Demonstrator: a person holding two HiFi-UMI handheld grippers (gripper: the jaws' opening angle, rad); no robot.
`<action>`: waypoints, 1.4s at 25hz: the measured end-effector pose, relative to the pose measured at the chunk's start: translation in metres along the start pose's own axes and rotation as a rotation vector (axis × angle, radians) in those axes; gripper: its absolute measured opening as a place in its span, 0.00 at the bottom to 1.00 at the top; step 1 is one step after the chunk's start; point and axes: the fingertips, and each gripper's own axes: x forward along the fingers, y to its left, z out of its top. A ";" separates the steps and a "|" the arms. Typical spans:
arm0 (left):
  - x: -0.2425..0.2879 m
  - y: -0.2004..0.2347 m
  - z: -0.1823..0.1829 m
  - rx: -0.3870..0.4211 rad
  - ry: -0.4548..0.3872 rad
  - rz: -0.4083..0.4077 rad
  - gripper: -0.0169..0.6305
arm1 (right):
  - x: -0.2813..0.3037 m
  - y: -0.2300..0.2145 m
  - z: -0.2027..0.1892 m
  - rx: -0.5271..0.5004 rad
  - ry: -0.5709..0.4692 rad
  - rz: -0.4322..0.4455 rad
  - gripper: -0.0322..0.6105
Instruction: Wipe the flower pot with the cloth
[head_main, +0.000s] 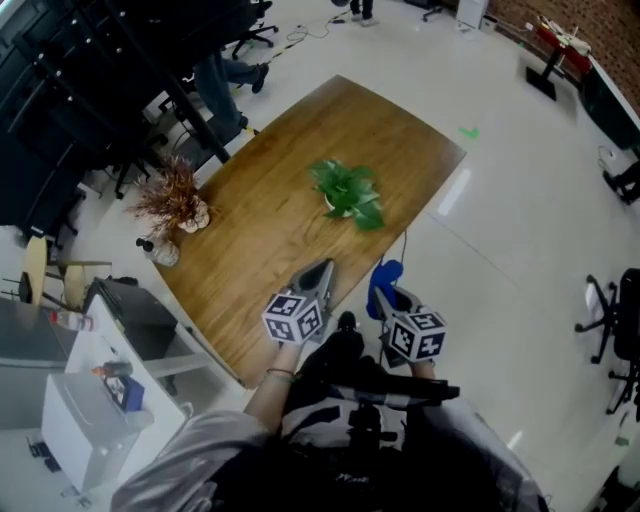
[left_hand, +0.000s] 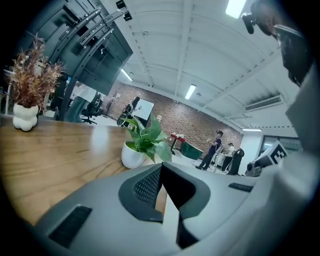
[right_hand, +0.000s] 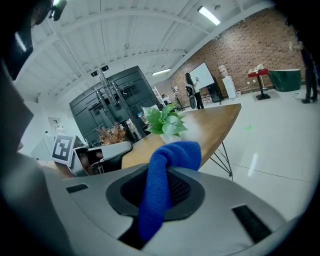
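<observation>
Before you, bare wooden table (head_main: 270, 235) reaches the white flower pot (head_main: 337, 208), with a dried-grass vase (head_main: 190, 216) leftward. Your right gripper (head_main: 384, 297) pinches blue cloth (right_hand: 167, 170); your left gripper (head_main: 320, 270) has its jaws pressed together.

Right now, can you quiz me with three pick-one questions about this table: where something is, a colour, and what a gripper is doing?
1. Where does the white flower pot stand?
A. on the floor
B. on the wooden table
C. on a chair

2. What colour is the cloth?
A. red
B. blue
C. yellow

3. What is the right gripper doing?
A. shut on the cloth
B. open and empty
C. gripping the pot

Answers:
1 B: the head view shows the pot on the tabletop.
2 B: it looks bright blue in the right gripper view.
3 A: the cloth is pinched between its jaws.
</observation>
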 end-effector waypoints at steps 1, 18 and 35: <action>0.010 0.006 0.000 -0.011 0.004 0.000 0.04 | 0.004 -0.006 0.005 -0.005 0.004 -0.007 0.14; 0.088 0.055 0.007 -0.127 0.041 0.013 0.04 | 0.033 -0.083 0.085 -0.118 0.006 -0.146 0.14; 0.107 0.074 0.025 -0.190 -0.015 0.155 0.04 | 0.136 -0.100 0.173 -0.542 0.140 0.211 0.14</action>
